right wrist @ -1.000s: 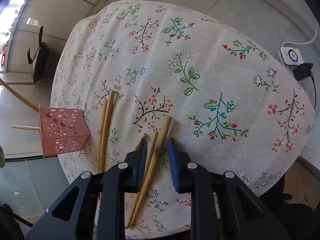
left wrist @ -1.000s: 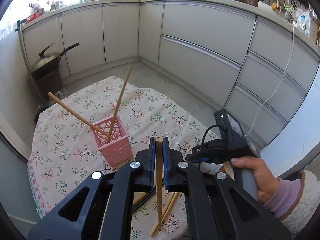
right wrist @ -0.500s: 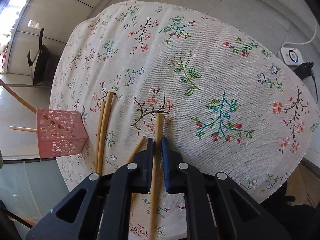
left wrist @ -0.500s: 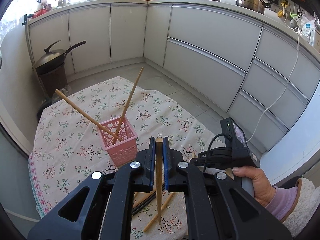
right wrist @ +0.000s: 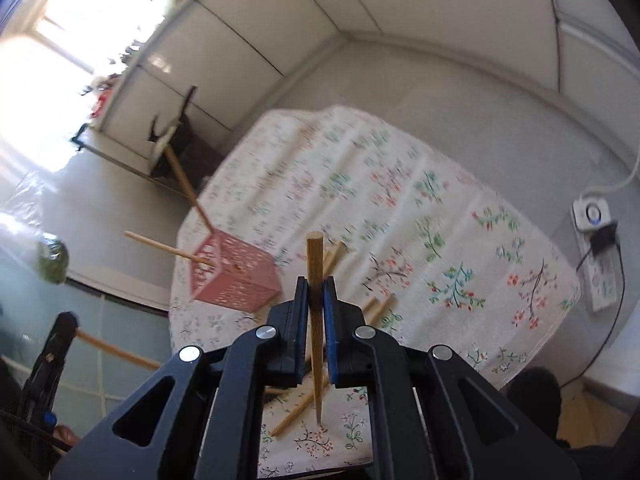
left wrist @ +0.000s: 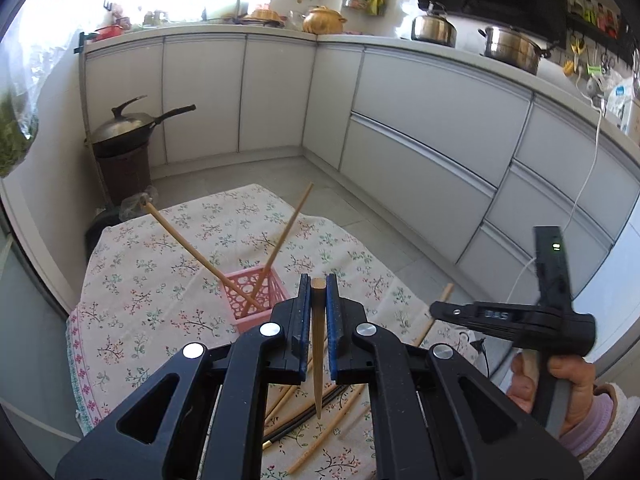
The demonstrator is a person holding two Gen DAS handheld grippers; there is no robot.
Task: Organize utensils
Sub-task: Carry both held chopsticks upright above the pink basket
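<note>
A pink perforated basket (left wrist: 256, 300) stands on the floral tablecloth (left wrist: 168, 280) with two wooden chopsticks (left wrist: 280, 240) leaning out of it; it also shows in the right wrist view (right wrist: 236, 276). My left gripper (left wrist: 318, 284) is shut on a wooden chopstick (left wrist: 318, 352), held above the table near the basket. My right gripper (right wrist: 316, 284) is shut on another wooden chopstick (right wrist: 315, 280), lifted off the table. The right gripper also shows in the left wrist view (left wrist: 512, 316). Several loose chopsticks (left wrist: 320, 436) and a black one (left wrist: 304, 412) lie on the cloth.
White kitchen cabinets (left wrist: 420, 120) curve around the table. A lidded wok (left wrist: 124, 128) sits on a stand at the left. Pots (left wrist: 508, 48) stand on the counter. A power strip (right wrist: 596, 248) lies on the floor beyond the table's right edge.
My right gripper closed on a chopstick lying on the cloth and lifted it, tilting upward. My left gripper rose a little with its chopstick and moved toward the basket.
</note>
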